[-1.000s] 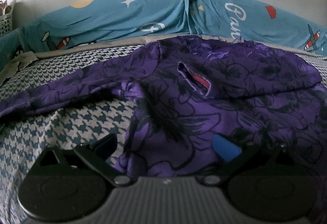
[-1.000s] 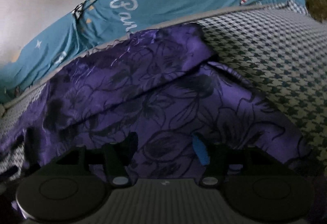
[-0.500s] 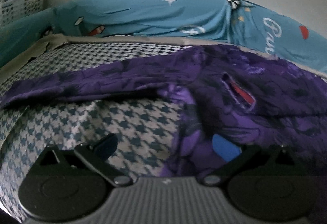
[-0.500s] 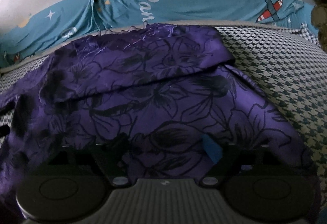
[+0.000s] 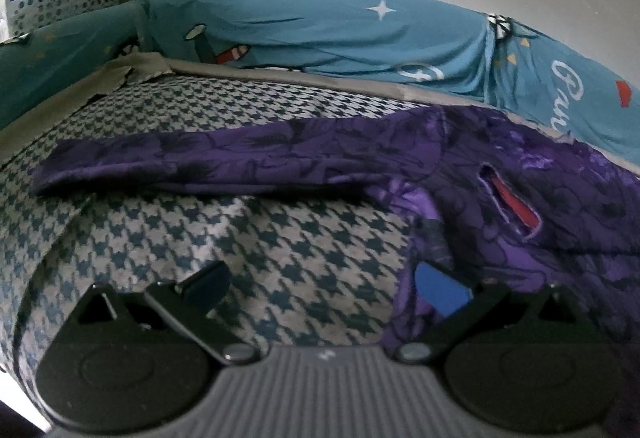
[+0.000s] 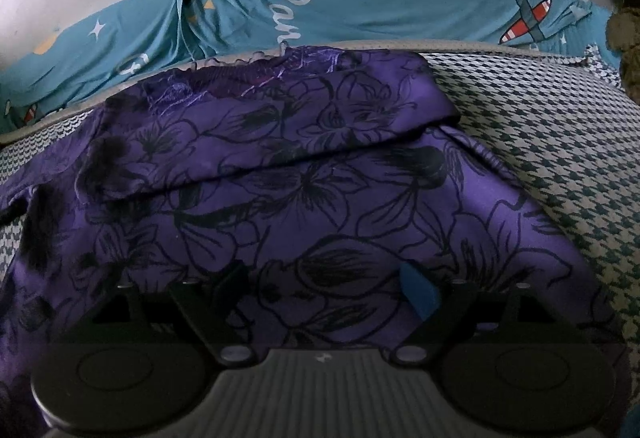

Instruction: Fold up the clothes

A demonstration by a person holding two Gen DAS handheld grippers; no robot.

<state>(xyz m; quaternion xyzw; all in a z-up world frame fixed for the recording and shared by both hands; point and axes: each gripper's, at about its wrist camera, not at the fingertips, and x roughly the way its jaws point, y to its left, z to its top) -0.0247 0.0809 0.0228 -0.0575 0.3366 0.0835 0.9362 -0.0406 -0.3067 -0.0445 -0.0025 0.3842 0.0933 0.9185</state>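
Since the earlier frames, we are finding the left gripper (image 5: 320, 284) shifted off the purple floral garment (image 5: 520, 206); houndstooth bedding (image 5: 240, 238) is now lying between its wide-spread, empty fingers, the garment body sitting just beyond the right finger. One sleeve (image 5: 208, 162) is stretching ahead of the claw, its long axis running crosswise, cuff pointing left. We are noting the right gripper (image 6: 326, 288) opening, jaws wide, hovering over the garment (image 6: 320, 178), pressing nothing. A folded flap is lying ahead of it.
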